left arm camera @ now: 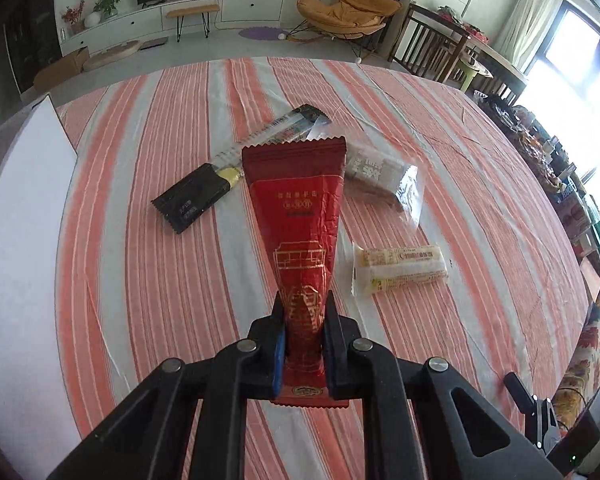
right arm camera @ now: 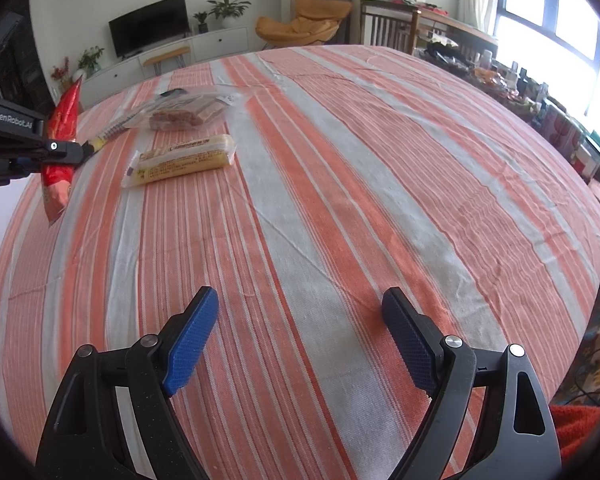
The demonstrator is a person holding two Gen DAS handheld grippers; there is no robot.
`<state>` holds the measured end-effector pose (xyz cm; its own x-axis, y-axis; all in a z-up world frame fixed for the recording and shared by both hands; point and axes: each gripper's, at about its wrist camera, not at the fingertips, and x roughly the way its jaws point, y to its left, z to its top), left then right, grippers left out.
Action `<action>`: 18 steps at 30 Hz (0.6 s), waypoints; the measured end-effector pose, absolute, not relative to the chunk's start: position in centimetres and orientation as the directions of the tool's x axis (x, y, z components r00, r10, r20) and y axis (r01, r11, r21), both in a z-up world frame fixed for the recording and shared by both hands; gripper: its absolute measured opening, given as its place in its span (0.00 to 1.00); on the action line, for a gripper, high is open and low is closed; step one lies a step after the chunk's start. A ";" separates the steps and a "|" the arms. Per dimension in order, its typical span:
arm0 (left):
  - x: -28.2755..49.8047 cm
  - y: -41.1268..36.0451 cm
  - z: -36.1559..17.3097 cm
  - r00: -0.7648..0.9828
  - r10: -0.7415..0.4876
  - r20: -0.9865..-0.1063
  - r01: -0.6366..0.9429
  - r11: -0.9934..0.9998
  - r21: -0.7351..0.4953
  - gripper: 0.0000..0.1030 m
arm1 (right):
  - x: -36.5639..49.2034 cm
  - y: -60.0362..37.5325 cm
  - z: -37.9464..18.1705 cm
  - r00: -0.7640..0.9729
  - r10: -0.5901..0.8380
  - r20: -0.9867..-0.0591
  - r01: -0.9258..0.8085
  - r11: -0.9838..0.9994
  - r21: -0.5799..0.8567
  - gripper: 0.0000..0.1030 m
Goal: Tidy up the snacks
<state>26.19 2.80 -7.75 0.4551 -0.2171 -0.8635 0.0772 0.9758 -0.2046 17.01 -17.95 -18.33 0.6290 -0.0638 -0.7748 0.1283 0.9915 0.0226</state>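
Note:
My left gripper (left arm camera: 304, 300) is shut on a long red snack packet (left arm camera: 300, 216) and holds it above the striped tablecloth (left arm camera: 148, 264). From the right wrist view the same red packet (right arm camera: 62, 136) hangs in the left gripper (right arm camera: 70, 151) at the far left. Beyond it lie a black and yellow bar (left arm camera: 198, 192), a clear bag of brown biscuits (left arm camera: 384, 178) and a pale yellow bar (left arm camera: 400, 268). The yellow bar (right arm camera: 180, 156) and the biscuit bag (right arm camera: 188, 114) also show in the right wrist view. My right gripper (right arm camera: 300, 304) stands open over bare cloth with nothing between its fingers.
A white board or box (left arm camera: 24, 184) stands at the table's left edge. Cluttered shelves and packets (right arm camera: 556, 128) line the right side near the window. A dark device with a cable (left arm camera: 540, 416) sits at the near right corner.

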 end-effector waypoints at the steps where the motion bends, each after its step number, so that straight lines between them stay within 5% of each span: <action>1: 24.7 3.1 -7.3 0.444 -0.228 -0.867 0.084 0.973 -0.213 0.14 | 17.0 -18.0 -18.3 0.629 -0.064 -0.775 0.128 0.991 0.022 0.84; 6: 18.3 4.1 -6.8 0.359 -0.253 -0.898 0.144 0.966 -0.215 0.14 | 17.0 -17.9 -18.3 0.629 -0.064 -0.775 0.128 0.991 0.022 0.84; 13: 16.8 4.8 -11.3 0.409 -0.130 -0.903 0.076 0.991 -0.108 0.20 | 17.1 -17.9 -18.3 0.629 -0.068 -0.774 0.132 0.991 0.020 0.84; 15: 17.0 5.1 -12.0 0.452 -0.084 -0.888 0.018 0.996 -0.085 0.58 | 17.1 -17.9 -18.3 0.630 -0.067 -0.774 0.131 0.991 0.021 0.84; 17: 17.3 5.3 -12.3 0.499 -0.036 -0.866 -0.038 0.997 -0.063 0.81 | 17.1 -17.9 -18.3 0.630 -0.067 -0.774 0.132 0.991 0.021 0.84; 18: 17.5 5.4 -12.4 0.524 -0.015 -0.851 -0.055 0.997 -0.051 0.83 | 17.1 -17.9 -18.4 0.630 -0.068 -0.774 0.132 0.991 0.021 0.84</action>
<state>17.54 5.42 -12.38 0.5242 -0.0146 -0.8515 -0.0552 0.9972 -0.0511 17.08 -17.92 -18.35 0.6296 -0.0676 -0.7740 0.1320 0.9910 0.0208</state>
